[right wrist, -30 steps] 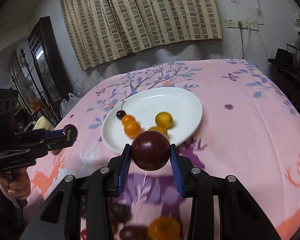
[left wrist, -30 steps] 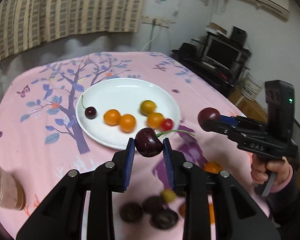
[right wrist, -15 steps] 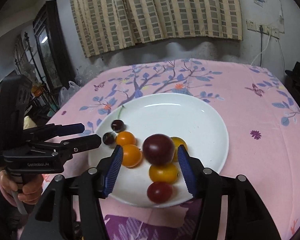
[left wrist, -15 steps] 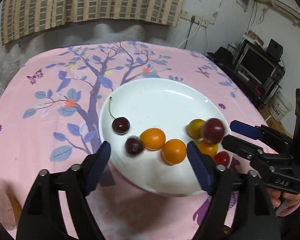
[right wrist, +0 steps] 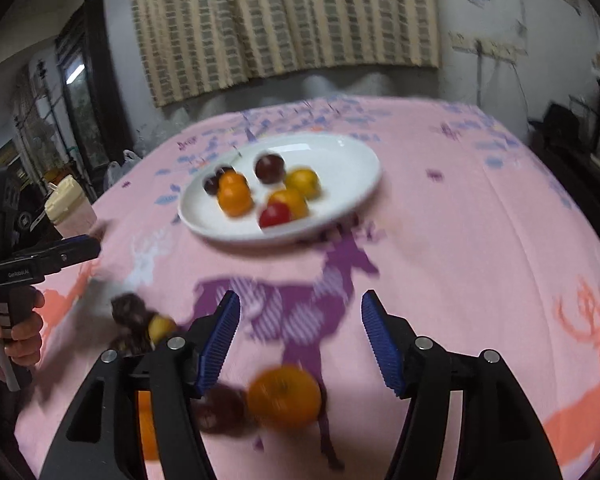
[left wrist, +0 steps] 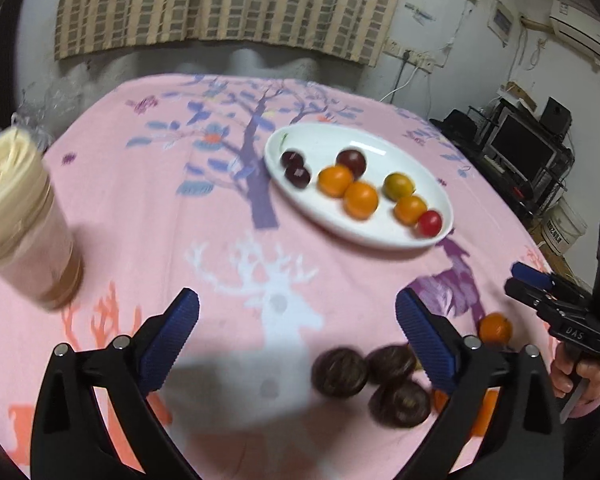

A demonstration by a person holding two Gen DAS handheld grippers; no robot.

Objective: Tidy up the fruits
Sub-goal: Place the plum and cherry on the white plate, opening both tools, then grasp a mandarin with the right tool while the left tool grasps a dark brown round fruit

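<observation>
Eight fruits are sitting on the plate (left wrist: 440, 188) mid-worktop while both grippers, left (left wrist: 296, 336) and right (right wrist: 300, 340), fingers empty and spreading, are hovering over loose fruits (left wrist: 380, 380) near the worktop's front edge, seemingly between picks; next comes pinching one.

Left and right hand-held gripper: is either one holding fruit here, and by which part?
Nothing is held. The left hand-held gripper and right hand-held gripper are both empty, jaws opening over the pink tablecloth.

Fruits (left wrist: 348, 184) on plate (left wrist: 380, 240), others (left wrist: 364, 376) nearer on tablecloth (left wrist: 220, 240), seemingly loose.
</observation>
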